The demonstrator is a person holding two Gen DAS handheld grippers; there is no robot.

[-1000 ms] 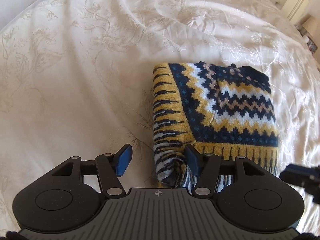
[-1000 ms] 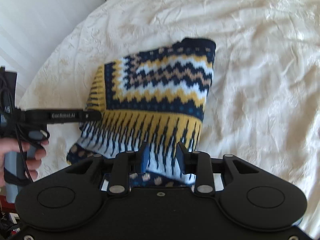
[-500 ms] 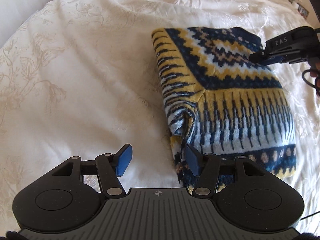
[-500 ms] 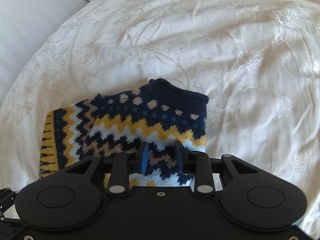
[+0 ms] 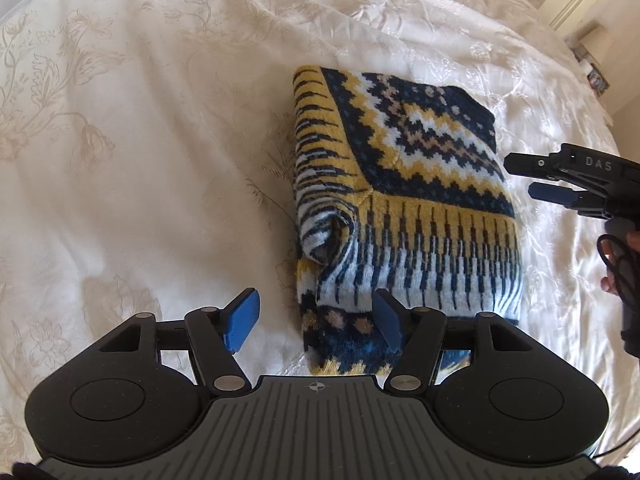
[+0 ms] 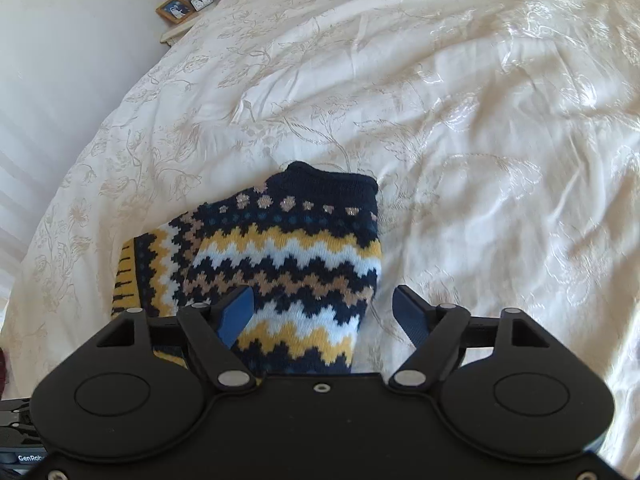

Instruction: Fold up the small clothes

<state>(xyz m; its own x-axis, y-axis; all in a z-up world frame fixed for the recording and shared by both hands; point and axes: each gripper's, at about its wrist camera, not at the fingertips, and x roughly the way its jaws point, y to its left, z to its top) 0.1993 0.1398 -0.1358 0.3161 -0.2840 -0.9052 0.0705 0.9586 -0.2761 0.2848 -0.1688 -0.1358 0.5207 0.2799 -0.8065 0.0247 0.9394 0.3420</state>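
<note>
Lying folded on the cream flowery bedspread (image 5: 140, 160), the navy, yellow and white knitted sweater (image 5: 416, 200) is free; left gripper (image 5: 314, 322) and right gripper (image 6: 326, 316) gape wide, empty

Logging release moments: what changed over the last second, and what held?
The right hand-held gripper opened and let go of the sweater, which it had pinched and carried over into a fold. The left hand-held gripper stayed open and empty. The sweater stays folded on the bedspread.
</note>
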